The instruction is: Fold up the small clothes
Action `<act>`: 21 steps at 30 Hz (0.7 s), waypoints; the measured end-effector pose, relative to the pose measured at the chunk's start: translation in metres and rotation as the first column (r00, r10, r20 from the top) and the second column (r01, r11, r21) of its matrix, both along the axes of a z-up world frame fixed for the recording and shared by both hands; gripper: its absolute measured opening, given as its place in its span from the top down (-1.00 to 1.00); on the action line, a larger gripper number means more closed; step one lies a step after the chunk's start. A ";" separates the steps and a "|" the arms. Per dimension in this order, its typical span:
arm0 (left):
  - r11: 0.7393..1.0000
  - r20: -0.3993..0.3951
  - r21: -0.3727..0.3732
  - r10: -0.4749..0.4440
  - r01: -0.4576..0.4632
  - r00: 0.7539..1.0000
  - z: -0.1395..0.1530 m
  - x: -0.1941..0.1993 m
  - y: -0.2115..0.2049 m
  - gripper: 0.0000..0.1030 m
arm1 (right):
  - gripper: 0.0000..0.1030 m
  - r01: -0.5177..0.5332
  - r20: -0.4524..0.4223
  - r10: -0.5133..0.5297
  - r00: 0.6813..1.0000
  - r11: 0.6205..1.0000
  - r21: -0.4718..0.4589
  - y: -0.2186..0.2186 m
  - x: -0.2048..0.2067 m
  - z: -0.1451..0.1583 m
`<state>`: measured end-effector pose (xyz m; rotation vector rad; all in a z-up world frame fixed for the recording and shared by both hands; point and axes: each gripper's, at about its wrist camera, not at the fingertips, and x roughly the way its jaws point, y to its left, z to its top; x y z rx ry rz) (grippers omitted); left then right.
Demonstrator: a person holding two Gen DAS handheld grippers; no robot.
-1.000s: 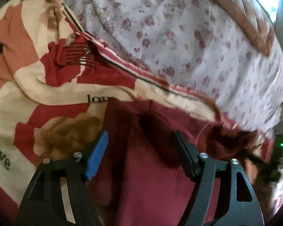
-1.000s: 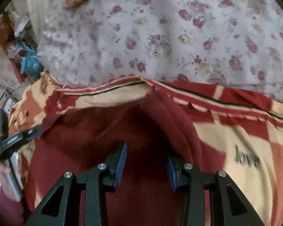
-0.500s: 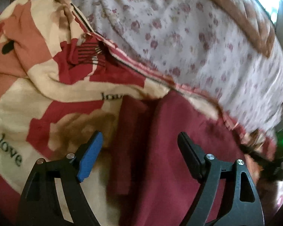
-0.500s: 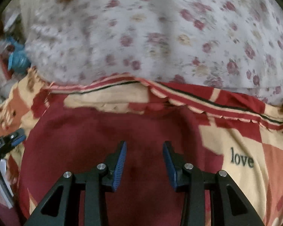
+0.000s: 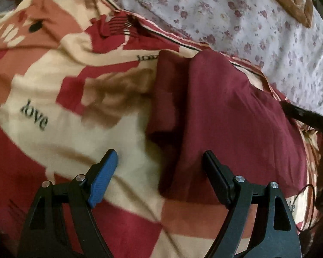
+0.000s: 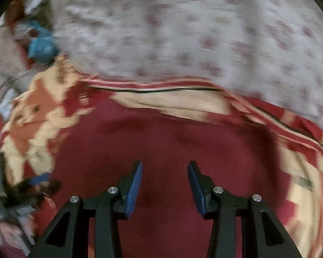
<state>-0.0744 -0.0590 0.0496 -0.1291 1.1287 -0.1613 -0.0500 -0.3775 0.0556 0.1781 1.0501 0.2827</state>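
While both our left gripper [image 5: 159, 165] and right gripper [image 6: 164, 177] gaped empty, the maroon garment [image 5: 226, 116] risked slumping unfolded on the soft blanket [image 5: 53, 99].

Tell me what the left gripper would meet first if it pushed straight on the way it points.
Probably the left edge of the maroon garment, where it overlaps the patterned blanket. The open left gripper straddles that edge, and depth is unclear, so blanket could come first.

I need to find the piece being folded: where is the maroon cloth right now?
The maroon cloth lies on the patterned blanket, right of centre in the left wrist view, below the floral sheet.
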 end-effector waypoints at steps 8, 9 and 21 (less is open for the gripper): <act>1.000 0.028 0.003 -0.019 0.019 0.999 -0.010 0.006 0.005 -0.62 | 0.18 -0.197 0.011 0.199 0.980 0.977 -0.081 0.131 0.062 -0.031; 1.000 0.033 0.013 -0.025 0.024 0.999 -0.010 0.008 0.003 -0.62 | 0.18 -0.195 0.009 0.198 0.980 0.972 -0.130 0.142 0.072 -0.039; 1.000 0.017 -0.006 -0.022 0.022 1.000 -0.015 0.019 0.005 -0.67 | 0.17 -0.090 -0.011 0.089 0.996 0.988 -0.126 0.145 0.121 -0.057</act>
